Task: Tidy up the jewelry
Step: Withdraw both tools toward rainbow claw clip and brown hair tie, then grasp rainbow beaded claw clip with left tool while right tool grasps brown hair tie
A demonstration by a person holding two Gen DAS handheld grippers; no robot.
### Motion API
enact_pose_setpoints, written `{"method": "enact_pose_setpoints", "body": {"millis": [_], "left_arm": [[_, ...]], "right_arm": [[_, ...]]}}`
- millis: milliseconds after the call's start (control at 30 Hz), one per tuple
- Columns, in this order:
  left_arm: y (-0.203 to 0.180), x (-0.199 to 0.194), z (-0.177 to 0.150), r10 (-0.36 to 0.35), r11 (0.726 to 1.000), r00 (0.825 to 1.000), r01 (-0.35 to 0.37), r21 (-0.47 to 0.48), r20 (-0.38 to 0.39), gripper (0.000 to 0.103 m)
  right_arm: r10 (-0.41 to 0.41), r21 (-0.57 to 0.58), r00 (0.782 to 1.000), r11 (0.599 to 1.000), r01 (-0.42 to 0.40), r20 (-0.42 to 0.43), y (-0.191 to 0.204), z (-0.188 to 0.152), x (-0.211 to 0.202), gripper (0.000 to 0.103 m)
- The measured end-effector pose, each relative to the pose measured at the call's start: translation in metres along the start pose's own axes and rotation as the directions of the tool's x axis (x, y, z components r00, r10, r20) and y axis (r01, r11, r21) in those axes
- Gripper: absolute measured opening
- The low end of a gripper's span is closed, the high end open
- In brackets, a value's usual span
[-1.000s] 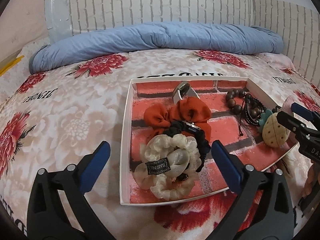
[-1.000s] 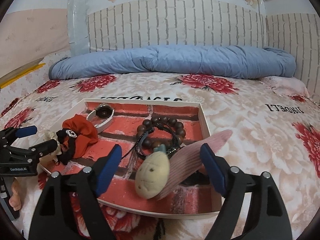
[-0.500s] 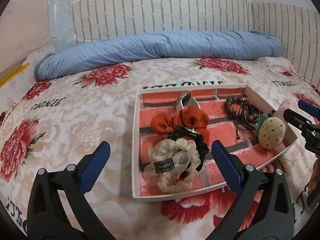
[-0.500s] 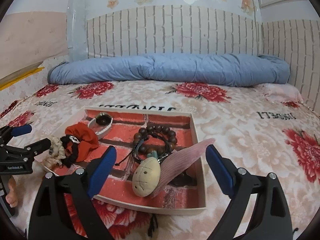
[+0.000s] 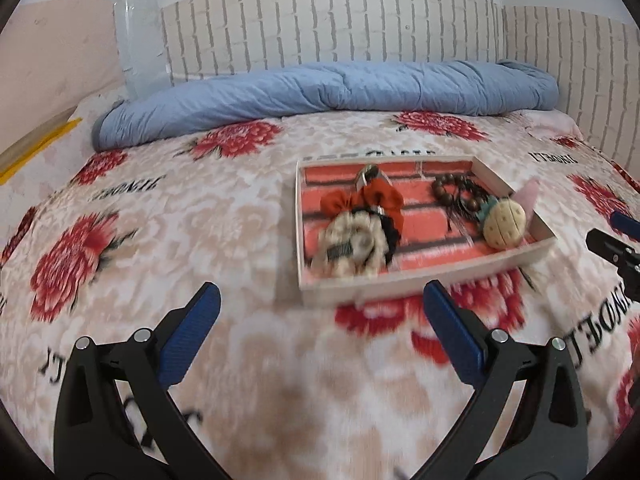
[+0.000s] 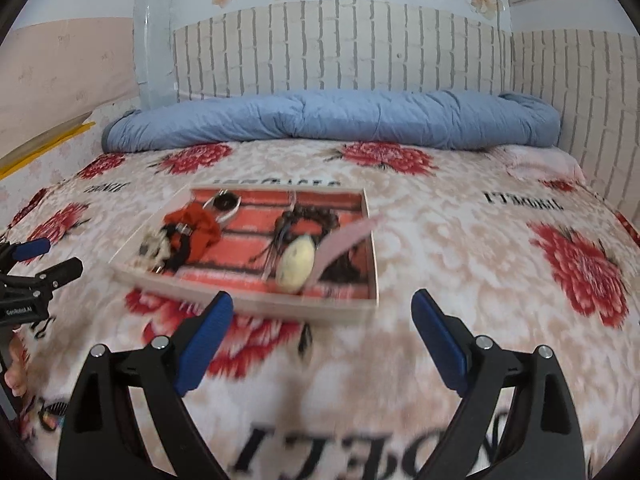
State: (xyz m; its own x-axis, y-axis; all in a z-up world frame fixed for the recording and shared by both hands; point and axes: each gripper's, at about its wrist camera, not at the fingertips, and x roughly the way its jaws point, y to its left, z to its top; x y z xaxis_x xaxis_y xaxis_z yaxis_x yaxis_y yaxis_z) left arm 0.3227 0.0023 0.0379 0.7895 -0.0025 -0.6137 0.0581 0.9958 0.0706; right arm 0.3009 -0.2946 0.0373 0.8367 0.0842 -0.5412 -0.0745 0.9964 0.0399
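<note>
Both grippers have pulled back from the tray (image 5: 424, 286) since the earlier frame. Now the left gripper (image 5: 320, 326) and the right gripper (image 6: 322, 326) hover spread wide, holding nothing — the tray lies on the floral blanket (image 5: 180, 232) beyond their fingertips. Inside it are scrunchies (image 5: 360, 232), a bead bracelet (image 5: 452, 192) and a pineapple charm (image 5: 504, 226). Farther back lies a blue duvet (image 6: 332, 120).

Motion blur smears the cream scrunchie (image 5: 352, 246), and the orange scrunchie (image 5: 362, 202) hides part of the watch (image 5: 370, 176).

Bare bedspread (image 5: 168, 216) around crowded tray (image 5: 420, 282)
</note>
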Motion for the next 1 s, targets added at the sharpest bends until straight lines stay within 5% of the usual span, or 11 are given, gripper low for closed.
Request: {"method": "enact_pose_setpoints", "body": {"millis": [467,1000], "left_arm": [[0.003,-0.057,-0.089,-0.015,0.999,0.995,0.011,-0.041,-0.096,0.098],[-0.003,-0.059,-0.128,-0.040,0.999,0.985,0.035,-0.032,-0.166,0.098]], "right_arm": [[0.012,-0.020,0.998,1.000,-0.014,-0.054,0.023,-0.078,-0.077,0.089],[0.012,-0.011,0.995,1.000,-0.013,-0.095,0.045,-0.127,-0.092,0.089]]}}
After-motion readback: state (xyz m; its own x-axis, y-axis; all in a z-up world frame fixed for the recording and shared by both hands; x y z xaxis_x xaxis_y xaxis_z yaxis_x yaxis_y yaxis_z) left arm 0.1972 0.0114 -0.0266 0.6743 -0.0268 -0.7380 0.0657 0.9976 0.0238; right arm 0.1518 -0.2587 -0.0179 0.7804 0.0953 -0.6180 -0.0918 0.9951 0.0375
